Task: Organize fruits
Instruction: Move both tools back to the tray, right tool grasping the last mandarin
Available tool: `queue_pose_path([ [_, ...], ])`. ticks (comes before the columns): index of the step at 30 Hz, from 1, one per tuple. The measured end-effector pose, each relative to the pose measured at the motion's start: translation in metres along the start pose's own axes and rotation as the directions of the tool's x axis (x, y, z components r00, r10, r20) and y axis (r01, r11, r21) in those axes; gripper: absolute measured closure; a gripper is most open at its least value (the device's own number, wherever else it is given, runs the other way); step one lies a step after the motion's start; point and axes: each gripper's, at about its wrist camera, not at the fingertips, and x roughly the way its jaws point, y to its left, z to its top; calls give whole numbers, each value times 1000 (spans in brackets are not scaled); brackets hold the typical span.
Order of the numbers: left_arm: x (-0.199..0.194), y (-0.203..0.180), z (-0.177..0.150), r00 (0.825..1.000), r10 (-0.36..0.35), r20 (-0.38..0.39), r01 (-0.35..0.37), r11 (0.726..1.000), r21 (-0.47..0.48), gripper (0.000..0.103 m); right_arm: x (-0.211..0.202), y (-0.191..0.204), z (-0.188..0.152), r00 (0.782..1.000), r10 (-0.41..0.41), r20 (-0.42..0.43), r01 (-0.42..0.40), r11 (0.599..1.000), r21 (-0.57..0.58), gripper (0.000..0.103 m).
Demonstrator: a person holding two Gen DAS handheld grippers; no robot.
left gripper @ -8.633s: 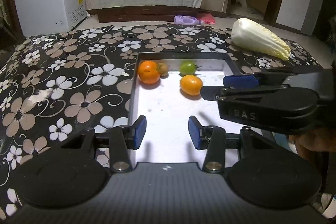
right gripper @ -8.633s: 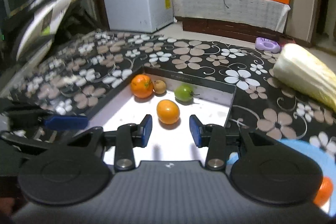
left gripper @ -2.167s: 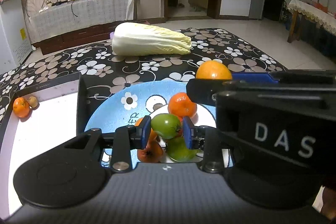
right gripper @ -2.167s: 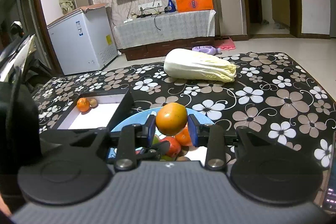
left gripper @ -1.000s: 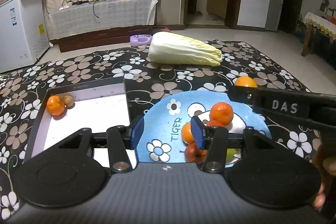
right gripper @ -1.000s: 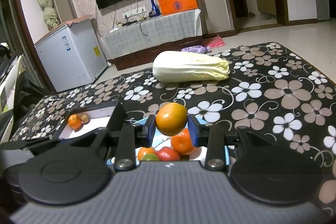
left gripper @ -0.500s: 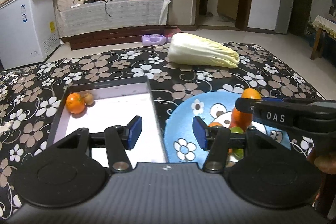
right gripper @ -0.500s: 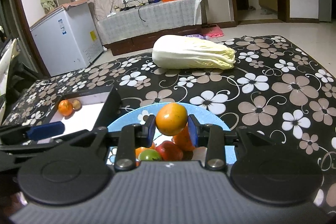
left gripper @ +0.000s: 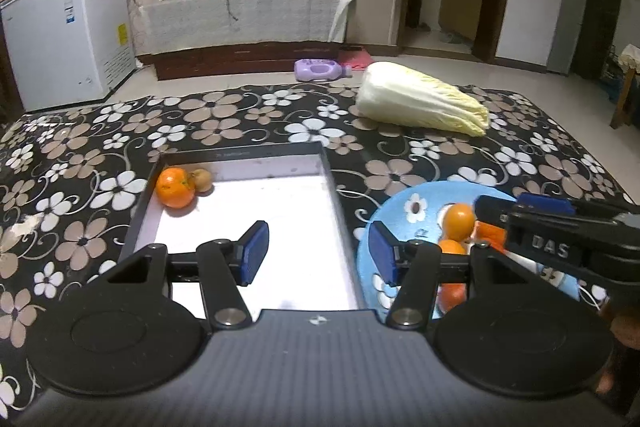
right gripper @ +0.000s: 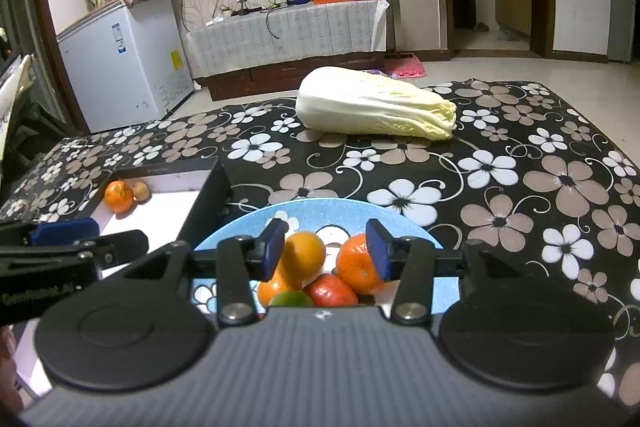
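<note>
Orange (right gripper: 306,253) just released onto plate (right gripper: 240,223) pile, sitting between right claw (right gripper: 326,247) pads; we're holding both claws wide open, empty; tray (left gripper: 338,187) fruits remaining.

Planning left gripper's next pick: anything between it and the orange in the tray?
Left wrist view: only bare white tray floor lies between the open left gripper and the orange; a small brown fruit sits beside it.

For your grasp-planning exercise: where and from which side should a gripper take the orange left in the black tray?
Grip the orange across its round middle, coming from the tray's open centre. The tray wall and a small brown fruit touching it probably block other sides.
</note>
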Motion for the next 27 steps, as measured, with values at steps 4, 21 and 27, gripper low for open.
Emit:
queue_pose_path([
  [4, 4, 16, 12, 999, 53, -5, -53, 998, -39, 42, -3, 1, 2, 999, 0, 33, -1, 1000, 10, 55],
  [21, 14, 97, -14, 994, 103, -38, -104, 994, -43, 42, 33, 81, 22, 960, 273, 53, -271, 961, -51, 56],
  [27, 14, 102, -21, 994, 105, -43, -105, 994, -2, 42, 73, 132, 28, 948, 310, -70, -318, 933, -171, 60],
])
